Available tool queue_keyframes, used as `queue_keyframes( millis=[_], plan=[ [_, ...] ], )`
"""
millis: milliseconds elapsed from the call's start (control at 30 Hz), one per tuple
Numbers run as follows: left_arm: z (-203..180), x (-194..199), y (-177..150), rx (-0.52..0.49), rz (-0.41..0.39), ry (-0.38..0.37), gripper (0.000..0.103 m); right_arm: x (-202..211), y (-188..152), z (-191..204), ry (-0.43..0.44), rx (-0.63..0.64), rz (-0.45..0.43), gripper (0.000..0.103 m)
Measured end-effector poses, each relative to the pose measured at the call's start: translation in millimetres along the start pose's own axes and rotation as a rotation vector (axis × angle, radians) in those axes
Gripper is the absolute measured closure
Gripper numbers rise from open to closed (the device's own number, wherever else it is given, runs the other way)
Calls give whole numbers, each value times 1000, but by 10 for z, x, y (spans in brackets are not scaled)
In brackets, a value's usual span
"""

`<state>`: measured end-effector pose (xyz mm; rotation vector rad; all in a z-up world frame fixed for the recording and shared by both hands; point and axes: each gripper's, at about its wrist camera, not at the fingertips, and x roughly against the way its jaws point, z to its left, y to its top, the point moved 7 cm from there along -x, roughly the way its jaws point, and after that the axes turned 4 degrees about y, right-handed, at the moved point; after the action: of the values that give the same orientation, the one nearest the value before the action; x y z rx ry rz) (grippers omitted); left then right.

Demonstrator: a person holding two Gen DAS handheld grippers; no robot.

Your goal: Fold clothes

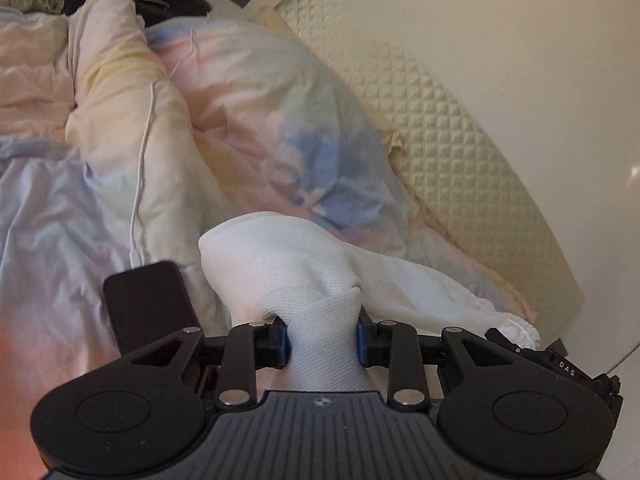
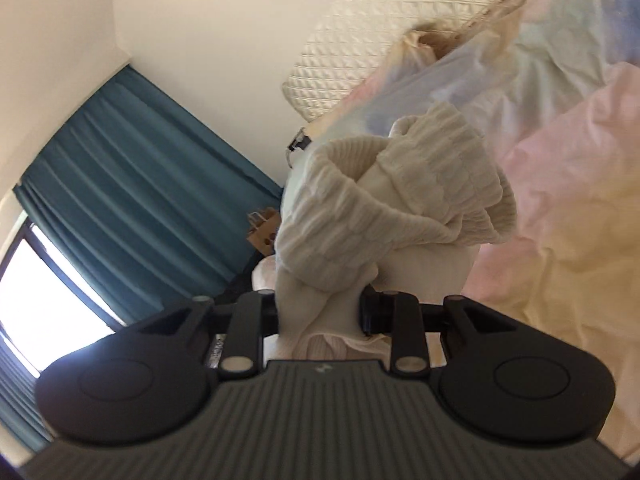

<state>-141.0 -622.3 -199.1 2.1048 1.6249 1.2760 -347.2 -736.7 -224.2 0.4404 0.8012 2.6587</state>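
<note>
A white knit garment [image 1: 288, 276] is pinched between the blue pads of my left gripper [image 1: 322, 340], and its fabric bunches forward over the bed. It trails to the right toward a frilled white edge [image 1: 516, 326]. In the right wrist view my right gripper [image 2: 320, 312] is shut on a cream ribbed part of the garment [image 2: 396, 200], with its thick cuffs folded over above the fingers. The fingertips of both grippers are hidden by cloth.
A pastel duvet [image 1: 248, 120] covers the bed. A black phone [image 1: 148, 304] on a white cable [image 1: 140, 168] lies left of my left gripper. A quilted cream headboard [image 1: 448, 152] runs along the wall. A teal curtain [image 2: 132, 184] and a window [image 2: 44, 304] show in the right view.
</note>
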Motion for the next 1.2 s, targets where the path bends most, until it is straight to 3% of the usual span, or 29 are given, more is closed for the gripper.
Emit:
queue_keyframes(
  millis=[100,200,533,700,767,800,900,933,1200],
  plan=[
    [164,-203,-137,-25,70,29,71,-72,-232,-431,-52,-66,32,72],
    [263,-284,-207,-52,121,31,71,-43,-316,-543,-83,-85,48,71],
    [15,141,-352,-185,132,94,58,75,-575,-874,-186,-143,99,55],
    [-131,506,-340,-222,84,116,43,351,-552,-682,-296,-50,110,46],
    [-225,685,-319,-243,48,118,30,434,-502,-639,-319,-19,105,40],
    [-277,775,-301,-251,28,118,27,490,-456,-614,-341,-3,91,33],
    [-476,1073,-245,-272,-17,109,23,694,-356,-469,-376,60,44,27],
    [-547,1174,-233,-282,-31,109,21,741,-315,-405,-381,85,32,19],
    [-1058,1874,-304,-401,-117,170,10,1024,-310,430,-340,304,28,20]
  ],
)
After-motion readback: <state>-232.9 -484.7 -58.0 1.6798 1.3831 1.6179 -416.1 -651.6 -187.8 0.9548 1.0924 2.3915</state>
